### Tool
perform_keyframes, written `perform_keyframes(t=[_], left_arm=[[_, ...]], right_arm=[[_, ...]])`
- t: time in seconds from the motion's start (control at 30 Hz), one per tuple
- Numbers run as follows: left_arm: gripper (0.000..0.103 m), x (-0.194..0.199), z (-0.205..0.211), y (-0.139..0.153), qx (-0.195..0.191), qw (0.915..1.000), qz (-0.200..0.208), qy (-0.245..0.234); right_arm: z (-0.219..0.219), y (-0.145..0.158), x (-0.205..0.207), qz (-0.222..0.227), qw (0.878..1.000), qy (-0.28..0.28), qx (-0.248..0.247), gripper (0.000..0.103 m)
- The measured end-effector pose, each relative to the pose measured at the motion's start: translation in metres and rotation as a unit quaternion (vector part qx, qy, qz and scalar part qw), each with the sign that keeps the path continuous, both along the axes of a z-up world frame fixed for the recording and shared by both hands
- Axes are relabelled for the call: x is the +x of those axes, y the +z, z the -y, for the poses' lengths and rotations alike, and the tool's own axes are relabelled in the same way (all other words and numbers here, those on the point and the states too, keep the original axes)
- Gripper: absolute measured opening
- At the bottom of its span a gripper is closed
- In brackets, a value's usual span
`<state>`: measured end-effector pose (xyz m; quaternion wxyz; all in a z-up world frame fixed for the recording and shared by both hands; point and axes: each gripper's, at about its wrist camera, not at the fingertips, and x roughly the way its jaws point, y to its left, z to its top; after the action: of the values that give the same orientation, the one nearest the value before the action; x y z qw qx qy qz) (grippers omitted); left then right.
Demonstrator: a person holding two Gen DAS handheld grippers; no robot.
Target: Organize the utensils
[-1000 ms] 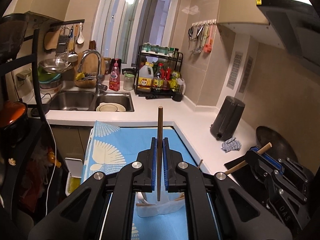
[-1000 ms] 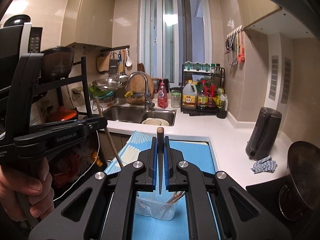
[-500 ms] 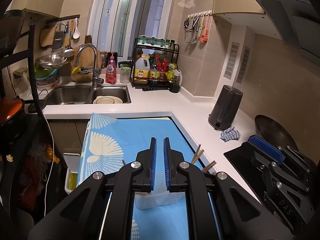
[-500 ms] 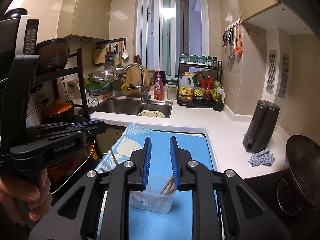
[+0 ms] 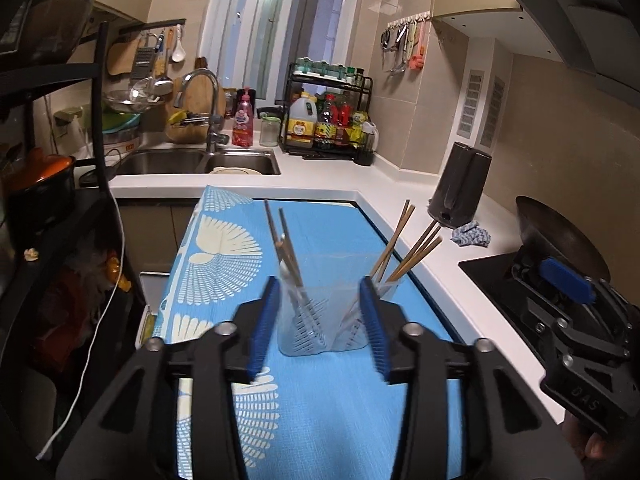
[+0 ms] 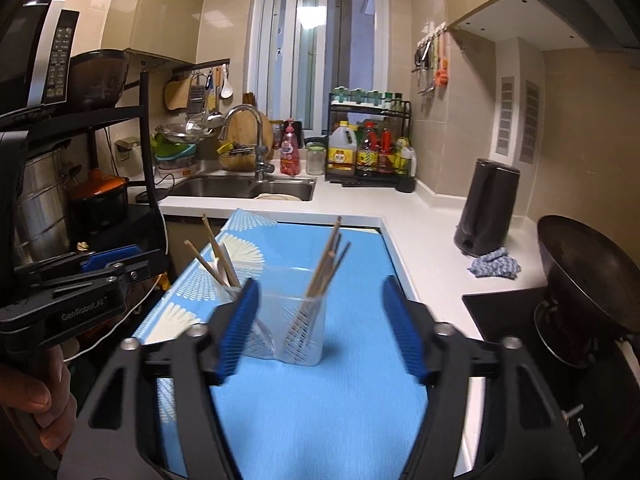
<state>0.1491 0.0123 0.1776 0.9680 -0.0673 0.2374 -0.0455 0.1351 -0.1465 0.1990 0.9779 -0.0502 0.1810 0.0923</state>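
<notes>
While the clear plastic holder (image 5: 324,320) stands on the blue patterned mat (image 5: 320,232) in the lower middle of both views, the utensils are already seen inside it. In the left wrist view, wooden chopsticks (image 5: 404,248) lean toward the right from its right compartment, and a few other sticks (image 5: 284,240), perhaps with a pale spoon, rise from its left compartment. In the right wrist view the same holder (image 6: 288,324) is seen with brown chopsticks (image 6: 326,260) in the right part and light ones (image 6: 216,252) at the left.

The fingers of the left gripper (image 5: 322,324) have just been opening and are now spread on both sides of the holder; nothing is pinched between them. The fingers of the right gripper (image 6: 320,328) have also just been opening and stand wide apart, with the holder visible between them but not pressed.

It is judged that the step in hand is the release after a deposit: each piece appears to be dropped in its compartment. Whether more utensils wait outside the holder cannot be told, because none is seen on the mat or on the white counter (image 5: 400,184).

For the next move, both grippers should be drawn back and up without touching the leaning sticks, since the light holder could be tipped easily. If another utensil is found, it should be pinched near its middle and lowered upright.
</notes>
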Motion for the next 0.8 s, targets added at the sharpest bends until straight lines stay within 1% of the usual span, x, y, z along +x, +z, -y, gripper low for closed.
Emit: perform_keyframes(t=[0.07, 0.1, 0.13, 0.17, 0.2, 0.23, 0.27, 0.33, 0.37, 0.43, 0.5, 0.63, 0.8], left_arm=[[0.058, -0.008, 0.001, -0.010, 0.006, 0.9998, 0.013, 0.015], [0.060, -0.011, 0.002, -0.016, 0.002, 0.9997, 0.015, 0.019], [0.065, -0.014, 0.002, -0.021, -0.001, 0.9997, 0.016, 0.021], [0.073, -0.016, 0.003, -0.026, -0.003, 0.9995, 0.018, 0.024], [0.077, -0.019, 0.003, -0.031, -0.003, 0.9994, 0.018, 0.029], [0.084, -0.021, 0.004, -0.036, -0.001, 0.9993, 0.019, 0.031], [0.088, -0.024, 0.005, -0.040, 0.001, 0.9992, 0.020, 0.033], [0.089, -0.029, 0.005, -0.048, 0.009, 0.9991, 0.021, 0.037], [0.092, -0.030, 0.005, -0.050, 0.010, 0.9990, 0.020, 0.040], [0.096, -0.032, 0.002, -0.055, 0.008, 0.9989, 0.018, 0.043], [0.095, -0.033, 0.003, -0.060, 0.009, 0.9990, 0.012, 0.042], [0.096, -0.036, 0.007, -0.068, 0.017, 0.9990, 0.007, 0.042], [0.096, -0.041, 0.007, -0.076, 0.013, 0.9988, -0.001, 0.047]], right_arm=[[0.010, -0.013, -0.007, 0.000, 1.000, -0.016, 0.014, 0.079], [0.014, -0.020, -0.008, -0.006, 0.999, -0.022, 0.024, 0.079], [0.018, -0.027, -0.010, -0.013, 0.999, -0.028, 0.034, 0.080], [0.021, -0.033, -0.013, -0.015, 0.999, -0.032, 0.039, 0.082], [0.021, -0.038, -0.017, -0.013, 0.999, -0.037, 0.037, 0.084], [0.021, -0.042, -0.020, -0.010, 0.999, -0.042, 0.031, 0.084], [0.021, -0.047, -0.024, -0.007, 0.999, -0.048, 0.022, 0.085], [0.020, -0.055, -0.029, -0.004, 0.999, -0.053, 0.008, 0.086], [0.021, -0.057, -0.030, -0.006, 0.998, -0.054, 0.005, 0.087], [0.024, -0.061, -0.031, -0.012, 0.998, -0.059, 0.010, 0.087], [0.026, -0.063, -0.031, -0.015, 0.998, -0.059, 0.018, 0.087], [0.024, -0.066, -0.032, -0.013, 0.998, -0.059, 0.016, 0.088], [0.021, -0.070, -0.032, -0.018, 0.998, -0.060, 0.019, 0.089]])
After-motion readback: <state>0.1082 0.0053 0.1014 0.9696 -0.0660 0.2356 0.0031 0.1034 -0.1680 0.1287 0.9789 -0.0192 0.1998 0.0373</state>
